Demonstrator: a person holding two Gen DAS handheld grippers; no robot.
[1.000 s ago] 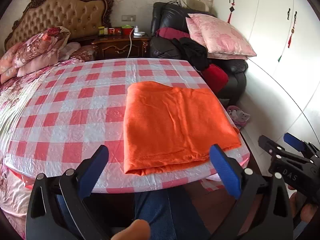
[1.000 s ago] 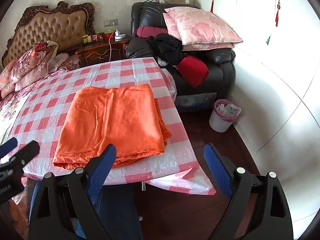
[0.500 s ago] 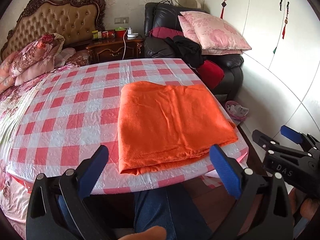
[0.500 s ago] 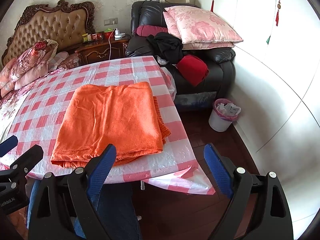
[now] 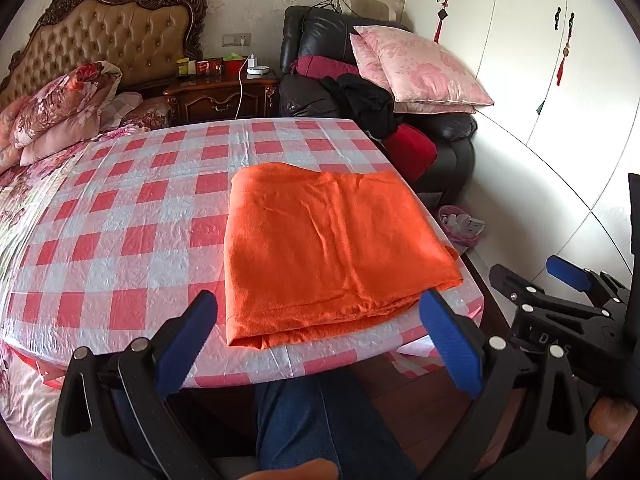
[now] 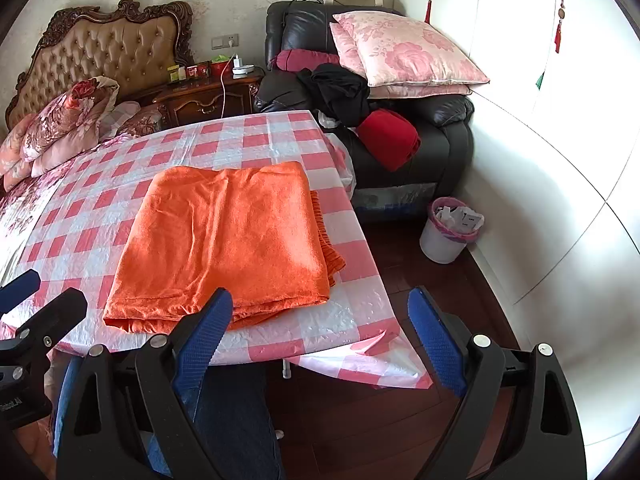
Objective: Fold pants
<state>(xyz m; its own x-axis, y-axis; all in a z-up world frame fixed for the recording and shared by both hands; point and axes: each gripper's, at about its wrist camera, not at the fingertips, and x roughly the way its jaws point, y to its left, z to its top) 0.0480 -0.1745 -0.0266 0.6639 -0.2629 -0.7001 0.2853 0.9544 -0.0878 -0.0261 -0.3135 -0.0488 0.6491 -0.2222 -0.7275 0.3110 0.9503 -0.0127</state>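
Observation:
The orange pants (image 5: 328, 256) (image 6: 224, 248) lie folded into a flat rectangle near the right front corner of the table with the red and white checked cloth (image 5: 120, 216) (image 6: 276, 140). My left gripper (image 5: 320, 340) hangs open in front of the table edge, its blue pads wide apart and empty. My right gripper (image 6: 320, 340) is open too, held off the table's front right corner over the floor, with nothing between its fingers. Neither gripper touches the pants. Each gripper also shows at the edge of the other's view.
A person's leg in blue jeans (image 5: 320, 420) is below the table edge. A bed with floral bedding (image 5: 52, 108) lies left, a dark nightstand (image 5: 220, 92) behind. A black armchair with pink pillows (image 6: 400, 56) and a waste bin (image 6: 448, 236) stand right.
Both grippers have drawn back slightly from the table and stayed open. The folded pants have not moved.

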